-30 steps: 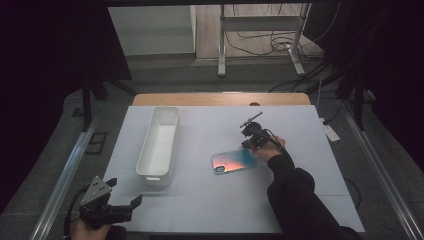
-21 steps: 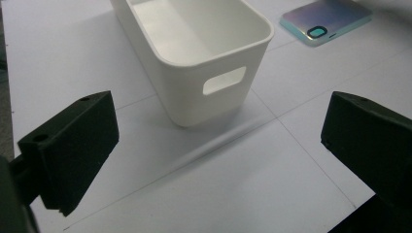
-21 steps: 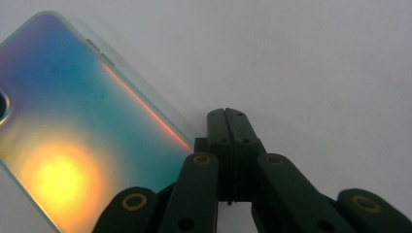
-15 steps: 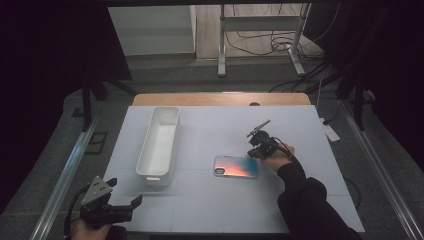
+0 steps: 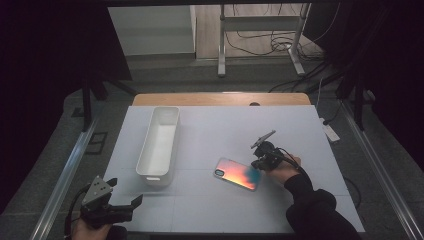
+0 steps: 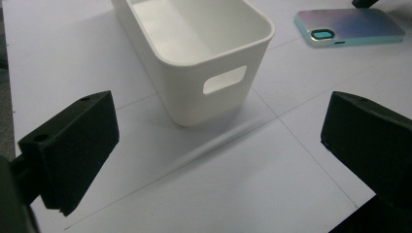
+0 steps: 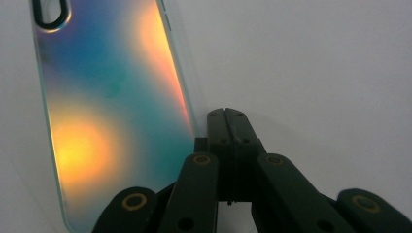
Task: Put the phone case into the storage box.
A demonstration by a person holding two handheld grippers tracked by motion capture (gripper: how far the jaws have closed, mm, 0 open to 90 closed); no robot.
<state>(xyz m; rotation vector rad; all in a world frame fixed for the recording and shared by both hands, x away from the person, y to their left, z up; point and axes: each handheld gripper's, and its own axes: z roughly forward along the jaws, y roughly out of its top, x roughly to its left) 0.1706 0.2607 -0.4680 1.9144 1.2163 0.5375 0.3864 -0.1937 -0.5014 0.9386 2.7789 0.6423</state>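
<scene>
Open table (image 5: 220, 135) between white bin (image 5: 159, 142) and phone case (image 5: 237, 173).

The right hand-held gripper (image 7: 227, 121) has its two black jaws pressed together, tips meeting with nothing between them. Just to its left lies a phone case (image 7: 111, 107), flat on the pale counter (image 7: 311, 68), shimmering blue and orange, its long edge right beside the jaw tips. The case's camera cutout sits at the end farthest from the hand-held gripper.
</scene>
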